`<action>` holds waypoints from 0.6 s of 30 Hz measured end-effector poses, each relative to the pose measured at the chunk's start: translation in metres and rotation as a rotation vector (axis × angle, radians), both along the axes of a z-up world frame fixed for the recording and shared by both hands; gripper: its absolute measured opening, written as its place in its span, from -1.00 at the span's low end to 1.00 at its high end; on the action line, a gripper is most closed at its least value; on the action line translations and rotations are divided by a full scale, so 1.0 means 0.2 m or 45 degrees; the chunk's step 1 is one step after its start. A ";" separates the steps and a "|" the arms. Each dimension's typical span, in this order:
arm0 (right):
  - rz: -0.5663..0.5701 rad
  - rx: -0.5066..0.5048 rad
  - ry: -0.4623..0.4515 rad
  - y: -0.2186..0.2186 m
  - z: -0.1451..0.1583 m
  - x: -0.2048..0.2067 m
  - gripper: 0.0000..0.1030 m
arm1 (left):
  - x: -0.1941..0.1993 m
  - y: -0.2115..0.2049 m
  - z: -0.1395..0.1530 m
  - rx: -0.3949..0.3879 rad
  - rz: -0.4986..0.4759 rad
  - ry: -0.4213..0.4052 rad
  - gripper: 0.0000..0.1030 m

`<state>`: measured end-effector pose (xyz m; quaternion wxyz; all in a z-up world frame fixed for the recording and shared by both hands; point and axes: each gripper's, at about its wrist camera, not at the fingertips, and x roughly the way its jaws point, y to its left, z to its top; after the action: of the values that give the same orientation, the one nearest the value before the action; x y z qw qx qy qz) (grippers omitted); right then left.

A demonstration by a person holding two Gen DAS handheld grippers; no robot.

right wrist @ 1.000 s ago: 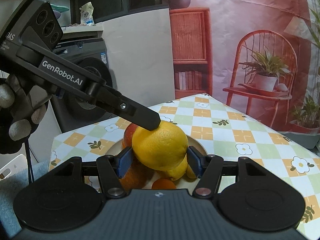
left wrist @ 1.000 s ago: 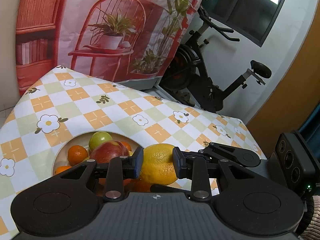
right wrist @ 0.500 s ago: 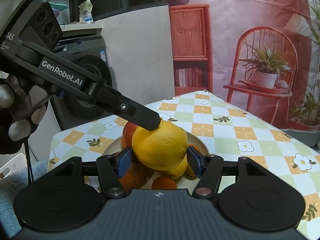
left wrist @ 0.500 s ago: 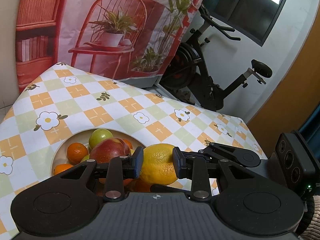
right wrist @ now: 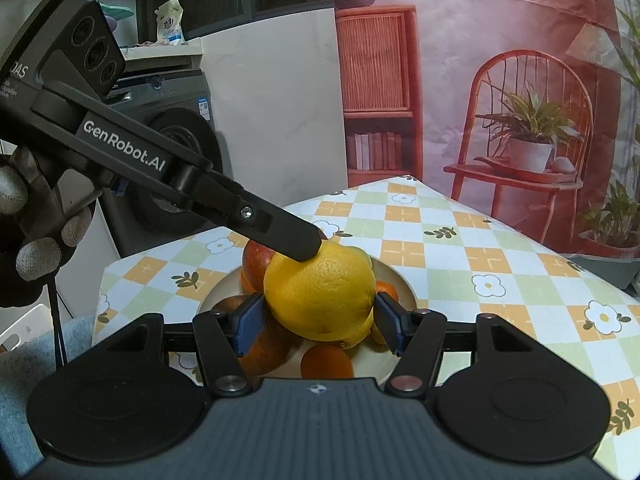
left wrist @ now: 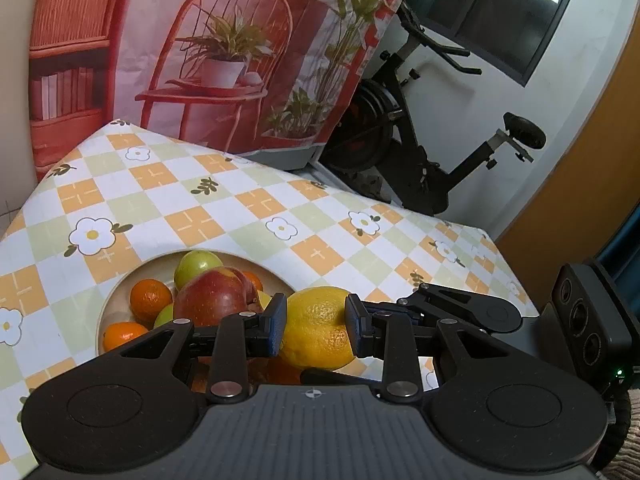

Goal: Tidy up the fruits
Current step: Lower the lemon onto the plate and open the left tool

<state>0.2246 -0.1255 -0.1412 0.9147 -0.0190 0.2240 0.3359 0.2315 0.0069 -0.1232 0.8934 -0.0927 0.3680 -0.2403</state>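
Both grippers squeeze one big yellow lemon (left wrist: pixel 318 328) — the left gripper (left wrist: pixel 316 328) on two sides, the right gripper (right wrist: pixel 320 322) on the other two. The lemon sits up above a bowl (left wrist: pixel 120 292) of fruit — a red apple (left wrist: pixel 212 294), oranges — on the checked surface (left wrist: pixel 224 216).

the lemon (right wrist: pixel 320 296) looks dimpled and slightly glossy; tablecloth (left wrist: pixel 224 208) smooth, perhaps vinyl; both tools matt black plastic.
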 end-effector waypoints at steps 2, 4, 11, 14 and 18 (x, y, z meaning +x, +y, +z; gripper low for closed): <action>-0.001 -0.001 0.007 0.00 -0.01 0.00 0.20 | 0.01 -0.01 -0.01 0.010 0.000 0.010 -0.35; -0.007 0.000 0.019 0.00 -0.03 0.01 0.20 | 0.01 -0.01 -0.03 0.018 -0.002 0.015 -0.35; -0.023 0.005 0.049 -0.01 -0.07 0.02 0.20 | 0.02 -0.02 -0.04 0.051 0.018 0.024 -0.35; -0.038 -0.004 0.071 -0.02 -0.09 0.03 0.20 | 0.01 -0.01 -0.02 0.051 0.039 0.011 -0.35; -0.051 0.005 0.082 -0.03 -0.10 0.03 0.20 | -0.01 -0.03 0.01 0.104 0.058 -0.035 -0.34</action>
<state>0.2314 -0.1318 -0.1616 0.9135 -0.0017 0.2531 0.3185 0.2298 0.0015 -0.1219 0.9067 -0.0613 0.3630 -0.2060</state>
